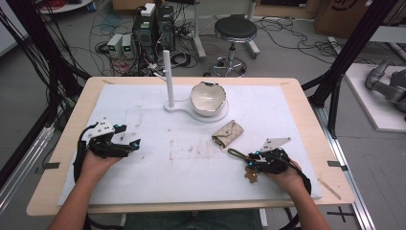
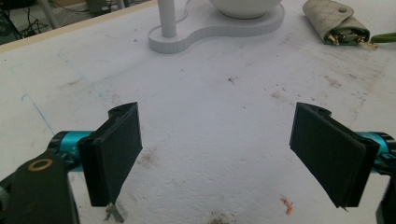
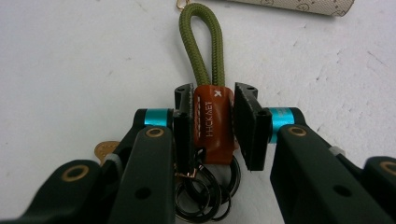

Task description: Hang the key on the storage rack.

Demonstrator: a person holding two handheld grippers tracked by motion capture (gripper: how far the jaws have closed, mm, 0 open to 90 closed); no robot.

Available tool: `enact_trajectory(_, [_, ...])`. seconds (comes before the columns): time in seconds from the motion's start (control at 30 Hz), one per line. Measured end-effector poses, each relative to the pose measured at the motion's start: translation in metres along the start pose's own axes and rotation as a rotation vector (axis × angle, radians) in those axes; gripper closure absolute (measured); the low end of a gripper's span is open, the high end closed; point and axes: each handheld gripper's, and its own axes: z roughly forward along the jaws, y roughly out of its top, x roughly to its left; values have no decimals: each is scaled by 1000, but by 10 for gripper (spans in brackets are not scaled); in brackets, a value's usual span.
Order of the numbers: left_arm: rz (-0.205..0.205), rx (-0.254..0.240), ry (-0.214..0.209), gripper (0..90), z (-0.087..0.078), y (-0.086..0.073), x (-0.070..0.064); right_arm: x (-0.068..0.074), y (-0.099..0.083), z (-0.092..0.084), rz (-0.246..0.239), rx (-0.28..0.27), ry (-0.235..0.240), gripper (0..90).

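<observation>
A keychain lies on the white mat: an olive cord loop [image 3: 201,42], an orange leather tab [image 3: 214,126] and dark key rings [image 3: 205,191]. My right gripper [image 3: 214,93] is shut on the orange tab, one pad pressed to each side. In the high view that gripper [image 1: 250,160] sits at the front right, with the olive loop [image 1: 236,153] pointing toward a beige key pouch [image 1: 228,132]. My left gripper [image 1: 128,135] rests at the left of the mat, and its jaws [image 2: 217,112] stand wide open over bare mat with nothing between them.
A white bowl [image 1: 208,98] sits on a white stand [image 1: 191,109] with an upright post [image 1: 167,76] at the back middle of the mat. The beige pouch [image 2: 334,21] lies just in front of it. The wooden table edge [image 1: 311,115] frames the mat.
</observation>
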Motion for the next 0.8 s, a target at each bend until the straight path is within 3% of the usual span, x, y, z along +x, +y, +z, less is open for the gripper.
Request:
enact_trajectory(0.3, [-2,-3,1,166,0,0,1,5,9,-16,-29,-122,-46,725])
enact_trajectory(0.63, [-6,-7,13,166,-3,-1,2,5,28,-35,-39,-252,-60,725])
enact_trajectory(0.8, [-11,-10,14,166,-4,-2,2,7,48,-48,-67,-328,-101,725])
